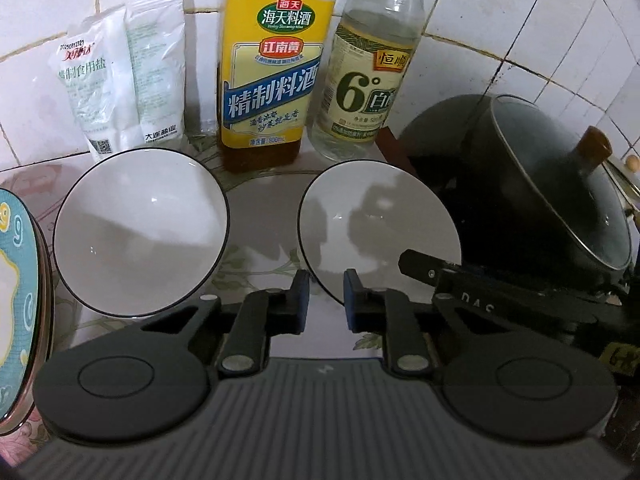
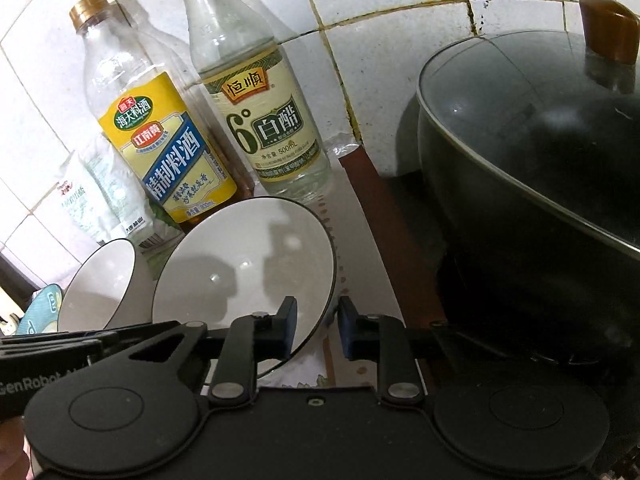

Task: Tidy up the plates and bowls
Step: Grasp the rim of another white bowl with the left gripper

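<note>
Plates [image 1: 18,248] far left, left bowl [image 1: 140,232] beside them, untouched. Right bowl [image 1: 380,232] sits next to the wok [image 1: 520,200]. We've got left gripper [image 1: 326,300] pinched narrow on its near rim and right gripper [image 2: 318,316] likewise on the wok-side rim.

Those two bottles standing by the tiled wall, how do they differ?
The cooking wine bottle wears a bright yellow label with a blue band; the white vinegar bottle has a pale cream one. The cooking wine bottle looks wider and holds brownish liquid low down; the white vinegar bottle's liquid is clear. Both are clear, upright and side by side.
</note>
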A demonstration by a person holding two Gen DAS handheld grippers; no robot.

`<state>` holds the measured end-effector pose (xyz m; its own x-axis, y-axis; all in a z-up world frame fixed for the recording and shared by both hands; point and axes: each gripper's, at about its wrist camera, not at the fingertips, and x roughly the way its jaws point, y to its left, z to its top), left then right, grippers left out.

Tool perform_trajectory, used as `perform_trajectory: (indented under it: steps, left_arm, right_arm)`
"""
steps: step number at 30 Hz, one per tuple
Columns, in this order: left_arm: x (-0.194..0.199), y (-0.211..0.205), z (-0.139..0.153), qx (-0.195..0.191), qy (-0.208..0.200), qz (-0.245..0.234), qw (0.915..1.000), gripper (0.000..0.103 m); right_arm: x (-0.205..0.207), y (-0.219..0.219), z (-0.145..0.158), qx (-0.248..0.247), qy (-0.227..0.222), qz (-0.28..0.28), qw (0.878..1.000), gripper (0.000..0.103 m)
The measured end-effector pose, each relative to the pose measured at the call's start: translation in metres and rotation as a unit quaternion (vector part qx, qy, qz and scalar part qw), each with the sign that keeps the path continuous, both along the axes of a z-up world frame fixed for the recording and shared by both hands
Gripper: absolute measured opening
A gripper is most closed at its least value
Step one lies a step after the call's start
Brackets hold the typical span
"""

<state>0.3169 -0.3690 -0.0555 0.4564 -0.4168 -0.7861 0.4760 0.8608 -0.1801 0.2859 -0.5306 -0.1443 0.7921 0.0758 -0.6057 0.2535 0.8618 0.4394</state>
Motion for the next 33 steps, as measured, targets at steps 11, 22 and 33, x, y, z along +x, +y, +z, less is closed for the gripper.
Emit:
perform_trajectory:
  steps: [11, 22, 33]
  left_arm:
    - [-0.015, 0.014, 0.011, -0.001, 0.006, -0.009, 0.9999, 0.015]
    - [-0.057, 0.068, 0.064, -0.020, -0.004, -0.020, 0.9996, 0.015]
    - [-0.100, 0.143, 0.095, -0.029, -0.024, -0.009, 0.9992, 0.015]
  right_arm:
    - [-0.016, 0.007, 0.006, 0.012, 0.014, 0.000, 1.000, 0.023]
    - [-0.069, 0.051, 0.066, -0.029, -0.030, 0.021, 0.999, 0.023]
    - [-0.107, 0.114, 0.098, -0.046, -0.056, 0.063, 0.995, 0.023]
